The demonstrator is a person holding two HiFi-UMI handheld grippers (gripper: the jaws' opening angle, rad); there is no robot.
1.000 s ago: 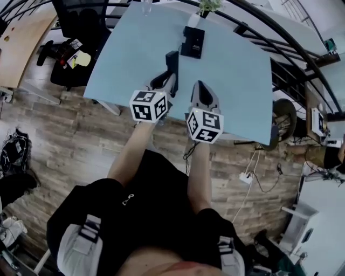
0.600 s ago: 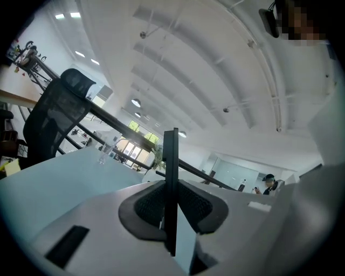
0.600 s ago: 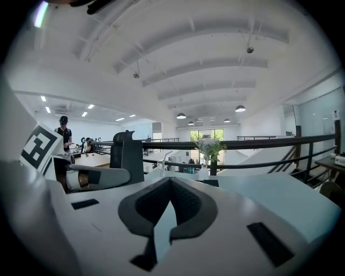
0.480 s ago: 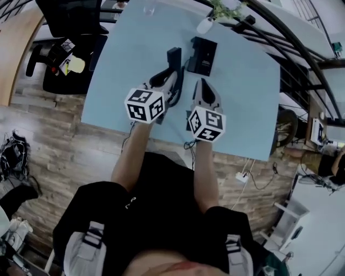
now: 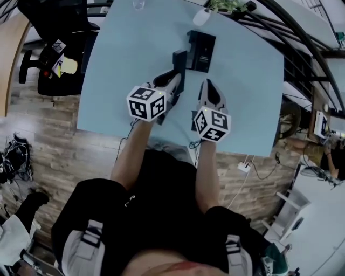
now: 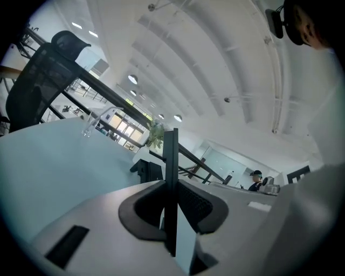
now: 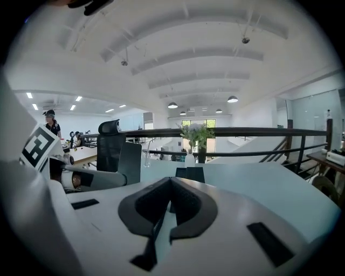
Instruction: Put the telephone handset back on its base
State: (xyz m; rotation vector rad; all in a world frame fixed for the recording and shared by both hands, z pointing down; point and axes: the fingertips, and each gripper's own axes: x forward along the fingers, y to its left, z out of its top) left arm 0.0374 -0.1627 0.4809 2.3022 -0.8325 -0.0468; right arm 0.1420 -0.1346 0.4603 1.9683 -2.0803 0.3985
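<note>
One open office room with a white arched ceiling [image 7: 178, 64] and a wood-plank floor [image 5: 64, 151] takes in everything. Its largest furnishing is a pale blue table [image 5: 124, 64], bare across most of its top, with a dark railing [image 7: 253, 131] past its far edge. A black office chair [image 5: 51, 21] stands off the table's far left corner.

The left gripper [image 5: 173, 80] reaches over the middle of the table, its jaws partly closed and clamped on the handset [image 5: 179, 60]. The right gripper [image 5: 208, 85], just to its right, has its jaw tips pressed together with nothing between them.

The black base [image 5: 201, 49] lies flat on the table, farther away than both grippers, and its cradle holds nothing. The handset is a slim, flat black slab standing upright in the left jaws. It is just left of the base and not seated in it.

Two containers stand at the far edge. A small white vase [image 5: 201, 16] holds leafy green sprigs [image 5: 226, 4], and left of it is a clear glass [image 5: 138, 4] whose contents cannot be made out.
</note>
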